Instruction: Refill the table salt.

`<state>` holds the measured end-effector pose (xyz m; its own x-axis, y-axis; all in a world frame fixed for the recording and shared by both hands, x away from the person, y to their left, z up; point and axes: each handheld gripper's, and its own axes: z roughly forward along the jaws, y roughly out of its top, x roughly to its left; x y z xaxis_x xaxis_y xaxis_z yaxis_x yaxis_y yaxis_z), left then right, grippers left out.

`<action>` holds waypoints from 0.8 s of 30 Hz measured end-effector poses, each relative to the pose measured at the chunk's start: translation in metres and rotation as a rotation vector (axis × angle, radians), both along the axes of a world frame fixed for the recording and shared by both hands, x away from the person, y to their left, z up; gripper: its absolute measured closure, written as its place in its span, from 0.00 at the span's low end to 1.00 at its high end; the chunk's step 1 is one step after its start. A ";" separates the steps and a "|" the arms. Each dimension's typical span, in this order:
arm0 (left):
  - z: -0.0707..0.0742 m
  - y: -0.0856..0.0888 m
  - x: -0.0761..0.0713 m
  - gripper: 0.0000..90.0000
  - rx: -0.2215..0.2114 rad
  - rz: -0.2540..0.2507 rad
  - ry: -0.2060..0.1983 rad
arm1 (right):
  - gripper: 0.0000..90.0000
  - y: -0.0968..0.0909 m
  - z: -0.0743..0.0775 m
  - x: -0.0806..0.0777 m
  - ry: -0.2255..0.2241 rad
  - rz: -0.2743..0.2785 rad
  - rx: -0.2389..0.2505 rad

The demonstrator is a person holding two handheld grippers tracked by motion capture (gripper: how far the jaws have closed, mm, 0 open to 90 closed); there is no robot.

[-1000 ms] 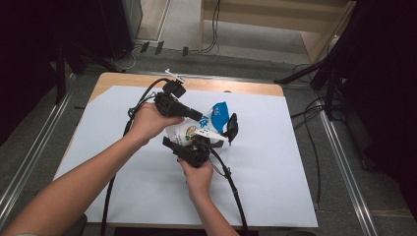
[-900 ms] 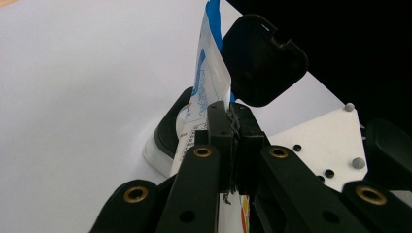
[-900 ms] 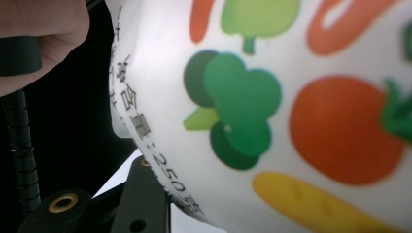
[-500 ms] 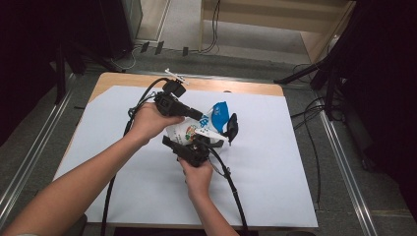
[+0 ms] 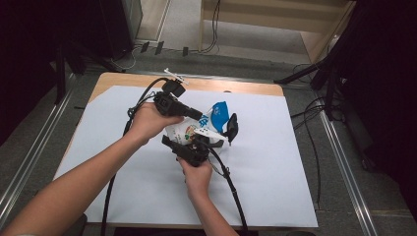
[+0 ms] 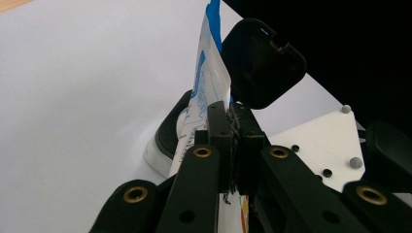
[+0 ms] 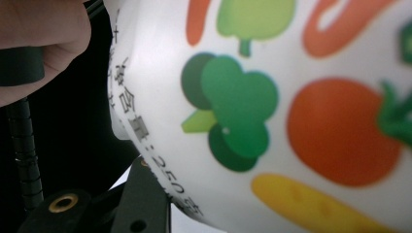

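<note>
White pouch (image 7: pixel 272 111) sits very close to the lens and spans most of the frame, printed with a green broccoli, an orange-red tomato, a yellow shape below and orange and green shapes along the top; a line of dark printed characters runs down its curved left edge. One black jaw with a brass rivet rises at lower left, its tip against the pouch's underside. Upper left: part of a hand (image 7: pixel 41 41), with a black ribbed cable (image 7: pixel 24 150) beneath it.

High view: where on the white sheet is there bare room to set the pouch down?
Bare: the white sheet right of the pouch, its left strip, and its near edge around the forearms. Crowded: the middle, with both tools, left, right.
</note>
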<state>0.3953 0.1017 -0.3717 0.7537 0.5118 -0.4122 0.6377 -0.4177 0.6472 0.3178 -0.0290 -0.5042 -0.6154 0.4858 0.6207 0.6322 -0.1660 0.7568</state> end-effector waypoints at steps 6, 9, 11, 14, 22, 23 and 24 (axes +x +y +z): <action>0.000 0.000 0.000 1.00 -0.001 0.002 0.003 | 0.70 0.000 0.000 0.001 -0.011 -0.004 -0.003; 0.000 0.000 0.000 1.00 0.000 0.002 0.001 | 0.70 0.000 0.000 0.001 -0.011 -0.005 -0.002; 0.000 0.000 0.000 1.00 -0.001 0.002 0.002 | 0.70 0.000 0.000 0.001 -0.010 -0.004 -0.002; 0.000 0.000 0.000 1.00 0.000 0.002 0.001 | 0.70 0.000 0.000 0.001 -0.009 -0.005 -0.001; 0.000 -0.001 0.000 1.00 -0.002 0.003 0.001 | 0.70 0.000 0.000 0.001 -0.010 -0.004 -0.002; 0.000 -0.001 0.000 1.00 0.001 0.002 -0.002 | 0.70 -0.001 0.000 0.001 -0.010 -0.004 -0.003; 0.000 -0.001 0.000 1.00 0.001 0.003 -0.001 | 0.70 -0.001 0.000 0.001 -0.009 -0.004 -0.002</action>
